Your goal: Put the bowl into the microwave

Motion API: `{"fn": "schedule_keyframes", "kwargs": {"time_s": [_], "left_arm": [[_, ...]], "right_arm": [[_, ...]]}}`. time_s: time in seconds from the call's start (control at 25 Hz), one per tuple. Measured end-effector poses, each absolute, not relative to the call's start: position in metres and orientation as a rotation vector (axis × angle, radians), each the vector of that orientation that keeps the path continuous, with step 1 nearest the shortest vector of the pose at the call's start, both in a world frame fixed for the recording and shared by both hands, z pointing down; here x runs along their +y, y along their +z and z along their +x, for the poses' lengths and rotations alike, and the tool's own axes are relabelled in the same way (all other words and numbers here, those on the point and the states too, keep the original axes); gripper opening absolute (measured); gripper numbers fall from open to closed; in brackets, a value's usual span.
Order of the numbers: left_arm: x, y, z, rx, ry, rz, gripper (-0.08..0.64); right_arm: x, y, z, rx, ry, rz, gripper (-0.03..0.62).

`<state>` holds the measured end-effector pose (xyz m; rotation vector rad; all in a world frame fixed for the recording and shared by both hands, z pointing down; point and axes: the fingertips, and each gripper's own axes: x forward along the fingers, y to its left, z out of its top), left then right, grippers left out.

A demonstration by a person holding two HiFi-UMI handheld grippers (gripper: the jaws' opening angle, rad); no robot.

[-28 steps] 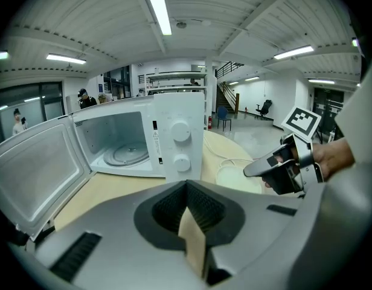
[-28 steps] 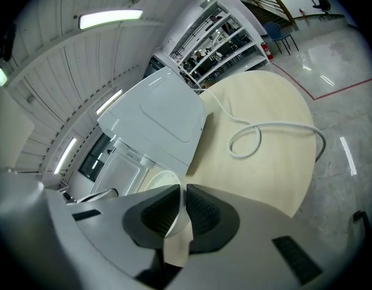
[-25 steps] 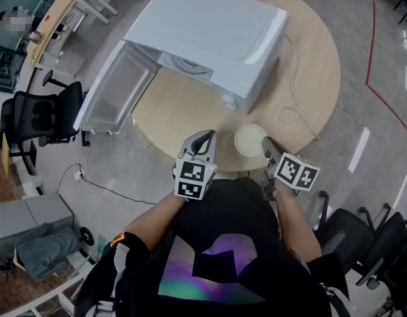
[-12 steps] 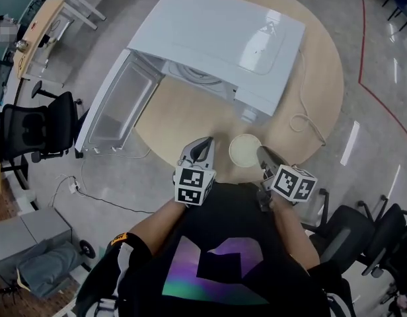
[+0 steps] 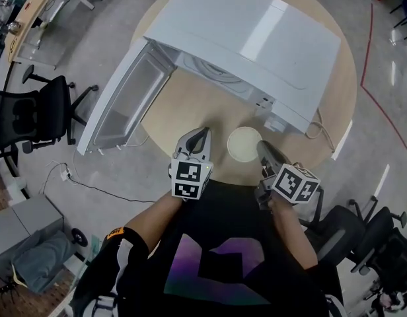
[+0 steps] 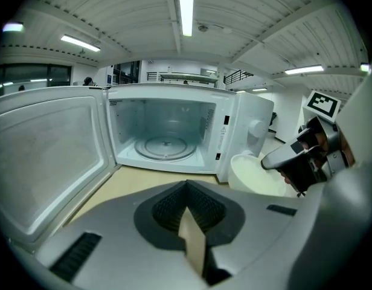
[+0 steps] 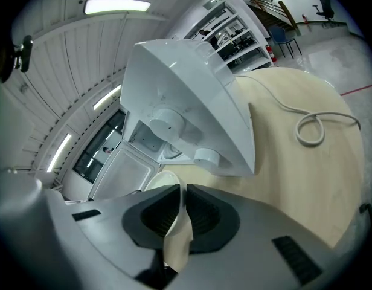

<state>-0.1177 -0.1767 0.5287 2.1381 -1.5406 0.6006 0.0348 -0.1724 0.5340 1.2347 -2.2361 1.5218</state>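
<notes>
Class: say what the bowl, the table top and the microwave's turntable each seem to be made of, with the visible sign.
Bowl: probably ceramic or plastic; opaque cream-white, smooth, matt.
Table top: wood or wood-look laminate; pale tan, even satin surface.
Turntable: likely glass; see-through, with raised rings.

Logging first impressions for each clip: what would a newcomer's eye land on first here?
The big white microwave fills the far half of the round wooden table, its door swung wide open to the left. Just in front of it is a cream bowl, its rim pinched by the right gripper, while the left gripper hovers beside it, shut and empty.
</notes>
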Motion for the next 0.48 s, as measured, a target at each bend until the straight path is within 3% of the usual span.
{"fn": "schedule_keyframes", "kwargs": {"time_s": [0.48], "left_arm": [[-0.196, 0.537, -0.175, -1.574, 0.57, 2.099, 0.046]], "right_arm": [[-0.196, 0.535, -0.023, -2.221, 1.513, 1.214, 0.046]]}}
